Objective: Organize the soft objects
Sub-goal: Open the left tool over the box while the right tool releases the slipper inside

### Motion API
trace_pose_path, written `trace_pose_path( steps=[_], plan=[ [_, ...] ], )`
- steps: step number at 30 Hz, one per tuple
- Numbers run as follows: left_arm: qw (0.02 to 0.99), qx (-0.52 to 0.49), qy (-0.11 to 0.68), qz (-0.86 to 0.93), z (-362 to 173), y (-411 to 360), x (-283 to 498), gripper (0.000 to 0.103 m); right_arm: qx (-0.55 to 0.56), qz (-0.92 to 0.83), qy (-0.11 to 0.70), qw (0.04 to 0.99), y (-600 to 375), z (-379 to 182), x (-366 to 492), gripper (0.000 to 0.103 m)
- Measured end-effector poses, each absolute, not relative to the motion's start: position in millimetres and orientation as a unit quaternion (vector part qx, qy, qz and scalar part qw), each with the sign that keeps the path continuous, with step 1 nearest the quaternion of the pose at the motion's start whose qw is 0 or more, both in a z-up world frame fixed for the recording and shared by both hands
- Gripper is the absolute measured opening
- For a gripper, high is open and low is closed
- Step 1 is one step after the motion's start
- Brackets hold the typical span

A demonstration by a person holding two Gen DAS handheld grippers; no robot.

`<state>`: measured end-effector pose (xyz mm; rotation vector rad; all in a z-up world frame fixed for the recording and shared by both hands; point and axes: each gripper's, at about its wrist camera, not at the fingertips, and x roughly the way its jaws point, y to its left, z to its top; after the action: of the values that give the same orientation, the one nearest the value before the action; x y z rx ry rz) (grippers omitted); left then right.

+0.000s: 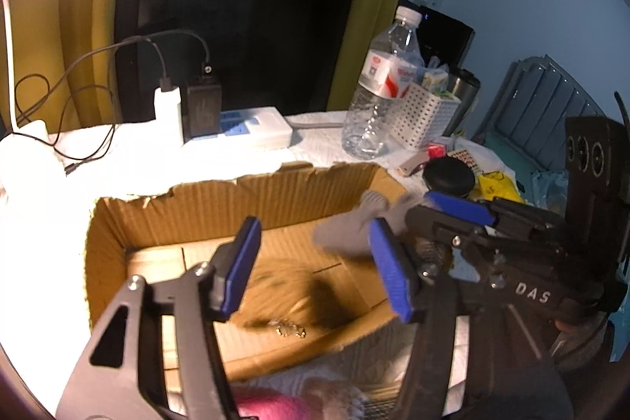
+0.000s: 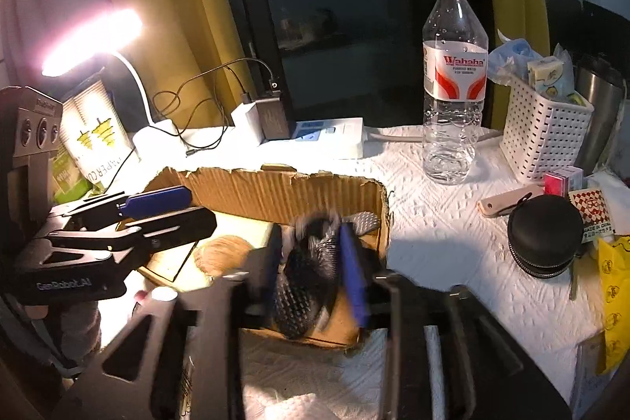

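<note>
An open cardboard box (image 1: 220,199) sits on the white-covered table; it also shows in the right wrist view (image 2: 275,191). A tan fuzzy soft object (image 1: 275,286) lies on the box floor and shows in the right wrist view (image 2: 222,252). My left gripper (image 1: 315,262) is open and empty above the box. My right gripper (image 2: 315,262) is over the box's right end, its blue fingers around a dark grey, dotted soft item (image 2: 303,274). That grey item (image 1: 346,227) shows blurred beside the right gripper (image 1: 433,219) in the left wrist view.
A water bottle (image 2: 453,81), a white perforated basket (image 2: 543,128), a steel cup (image 2: 598,113), a black round case (image 2: 545,235) and small packets stand right of the box. A power strip (image 2: 330,138) with chargers and a lit lamp (image 2: 90,40) are behind it.
</note>
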<state>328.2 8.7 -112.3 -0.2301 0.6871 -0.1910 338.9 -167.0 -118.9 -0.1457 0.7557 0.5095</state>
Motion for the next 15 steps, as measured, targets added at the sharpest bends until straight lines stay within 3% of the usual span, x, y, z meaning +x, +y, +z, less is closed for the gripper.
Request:
trace_pose_path(
  steps=[15],
  plan=[
    [0.943, -0.111, 0.299, -0.090, -75.2, 12.8, 275.1, 0.061, -0.074, 0.229, 0.342, 0.908, -172.6, -85.2, 291.6, 0.043]
  ],
)
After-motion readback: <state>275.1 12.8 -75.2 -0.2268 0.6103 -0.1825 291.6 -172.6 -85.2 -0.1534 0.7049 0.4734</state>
